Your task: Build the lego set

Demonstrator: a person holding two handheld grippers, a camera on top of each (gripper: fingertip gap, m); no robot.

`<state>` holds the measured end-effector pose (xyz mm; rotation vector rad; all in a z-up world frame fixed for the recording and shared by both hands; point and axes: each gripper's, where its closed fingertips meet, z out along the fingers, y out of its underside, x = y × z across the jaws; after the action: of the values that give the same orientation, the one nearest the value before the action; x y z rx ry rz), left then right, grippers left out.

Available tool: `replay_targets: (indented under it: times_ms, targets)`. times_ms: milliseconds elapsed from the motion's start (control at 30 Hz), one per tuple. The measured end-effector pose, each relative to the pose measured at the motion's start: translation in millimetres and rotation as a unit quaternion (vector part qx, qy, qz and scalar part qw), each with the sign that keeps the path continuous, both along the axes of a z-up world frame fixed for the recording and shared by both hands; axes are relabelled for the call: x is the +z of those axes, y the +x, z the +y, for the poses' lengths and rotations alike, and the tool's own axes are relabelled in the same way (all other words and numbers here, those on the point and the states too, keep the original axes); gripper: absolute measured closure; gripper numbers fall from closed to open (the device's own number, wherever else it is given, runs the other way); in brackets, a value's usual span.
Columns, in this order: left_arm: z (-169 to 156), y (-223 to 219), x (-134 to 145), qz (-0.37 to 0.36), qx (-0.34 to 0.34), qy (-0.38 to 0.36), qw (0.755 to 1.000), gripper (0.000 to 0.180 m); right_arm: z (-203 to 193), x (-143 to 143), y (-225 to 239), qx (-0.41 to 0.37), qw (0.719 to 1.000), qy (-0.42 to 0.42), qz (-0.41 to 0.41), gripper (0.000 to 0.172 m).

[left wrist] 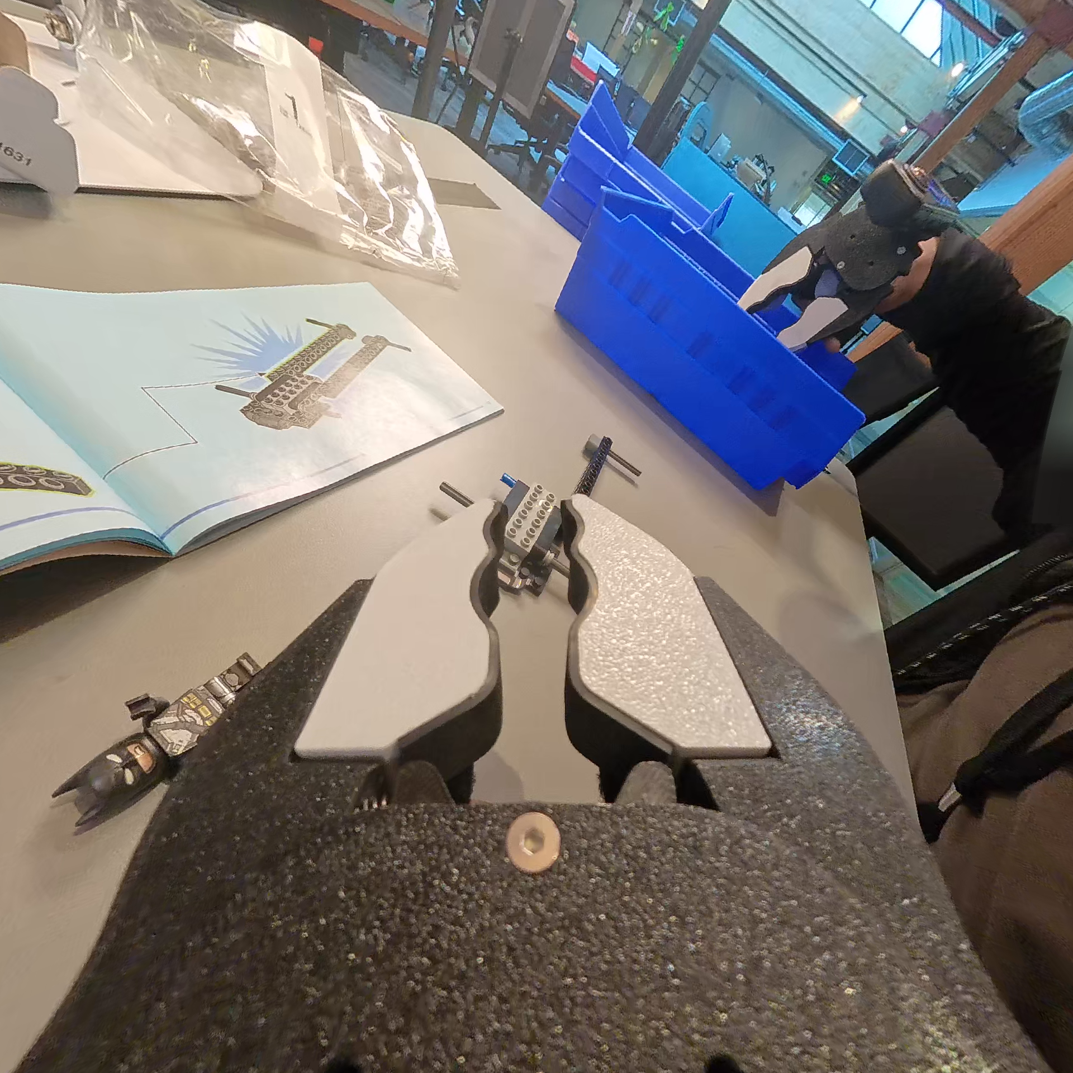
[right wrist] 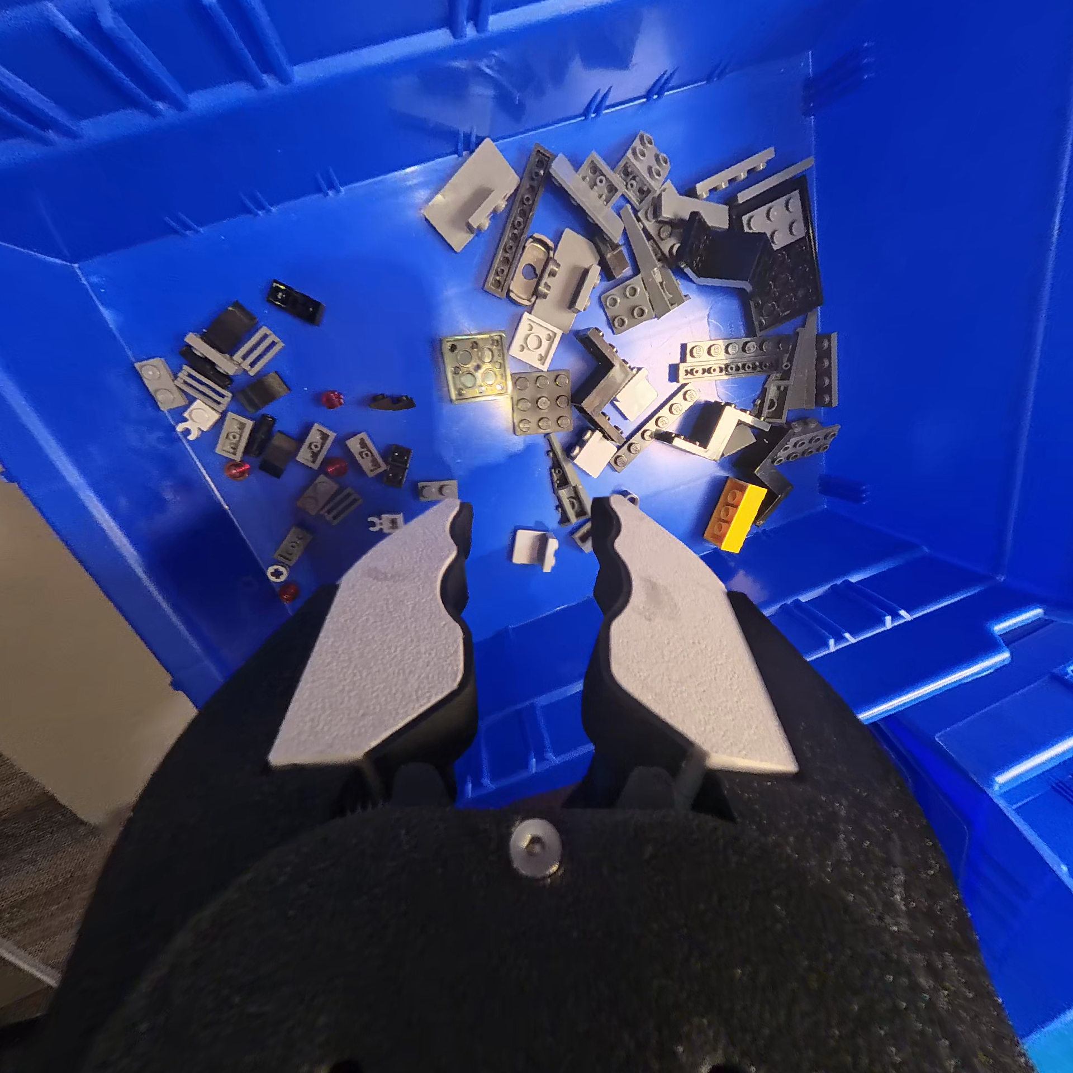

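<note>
left gripper point(left wrist: 529, 525) pinches a brick assembly point(left wrist: 531, 517) steady on the table point(left wrist: 726, 557); right gripper point(right wrist: 531, 522), fingers spread, hangs over a small grey piece point(right wrist: 534, 547) at 12 o'clock in the blue bin point(right wrist: 348, 244).

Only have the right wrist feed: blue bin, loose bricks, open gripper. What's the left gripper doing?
Observer: The left gripper is shut on a small grey and dark brick assembly over the grey table.
Operator: Anything else near it?
Observer: An open instruction booklet lies left of it, and a black beam with an axle sits just beyond its fingertips.
Operator: Anything near the left gripper's body?
Observer: A dark minifigure lies flat on the table, beside its left edge.
Operator: Where's my gripper from there?
Observer: The right gripper is far off, fingers dipped into the blue bin.
</note>
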<state>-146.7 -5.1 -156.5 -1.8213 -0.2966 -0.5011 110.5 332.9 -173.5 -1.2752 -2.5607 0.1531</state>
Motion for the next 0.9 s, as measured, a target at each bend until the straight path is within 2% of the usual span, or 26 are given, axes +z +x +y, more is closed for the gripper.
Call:
replay_targets:
  times_ms: [133,367,900]
  targets:
    - [0.8,0.0,-1.2,0.001,0.000,-0.005,1.000,0.162,22.4,-0.9,-8.9,-0.018,0.998,0.052,-0.013,0.138]
    - [2.6,-0.9,-6.0,0.016,0.011,-0.024,1.000,0.162,59.8,-21.9,-20.2,-0.077,0.984,0.109,-0.119,0.142]
    - [5.3,7.4,-12.5,0.051,-0.002,-0.051,0.997,0.162,59.7,-44.2,-14.8,-0.094,0.970,0.100,-0.203,0.145]
